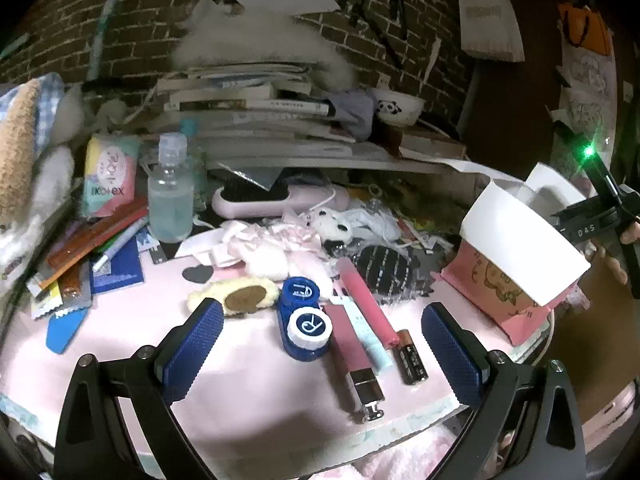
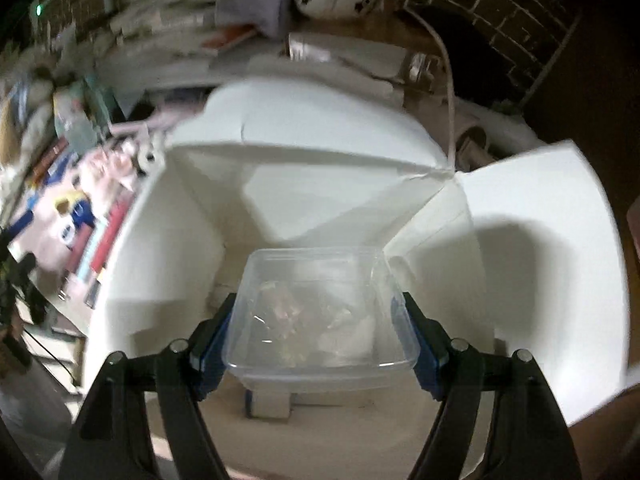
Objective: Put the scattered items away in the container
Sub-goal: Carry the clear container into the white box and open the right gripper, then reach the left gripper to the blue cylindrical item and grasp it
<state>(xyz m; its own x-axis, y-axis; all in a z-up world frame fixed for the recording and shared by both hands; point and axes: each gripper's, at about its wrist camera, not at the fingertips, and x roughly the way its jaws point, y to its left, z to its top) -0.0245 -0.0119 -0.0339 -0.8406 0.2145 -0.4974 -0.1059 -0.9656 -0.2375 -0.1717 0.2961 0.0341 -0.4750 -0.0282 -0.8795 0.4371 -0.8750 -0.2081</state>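
the tidying looks barely begun, judging by how much lies loose on the pink desk (image 1: 248, 384). near its front edge sit a blue twin-cup contact lens case with white caps (image 1: 303, 322), a dusty-rose lipstick tube with a metal cap (image 1: 354, 360), a pale blue slim tube (image 1: 370, 334), a pink cylindrical tube (image 1: 366, 304) and a dark aa battery with a copper end (image 1: 409, 360), all close side by side.

the left hand-held gripper (image 1: 322, 344) hovers over them with its blue pads wide apart, holding nothing. the right hand-held gripper (image 2: 318, 334) is clamped on a clear plastic tub (image 2: 320, 312) with a few blurred bits inside (cannot tell what), held over an open white cardboard box (image 2: 280, 152) at the desk's right edge.

nearly all of the sorting seems left to do.
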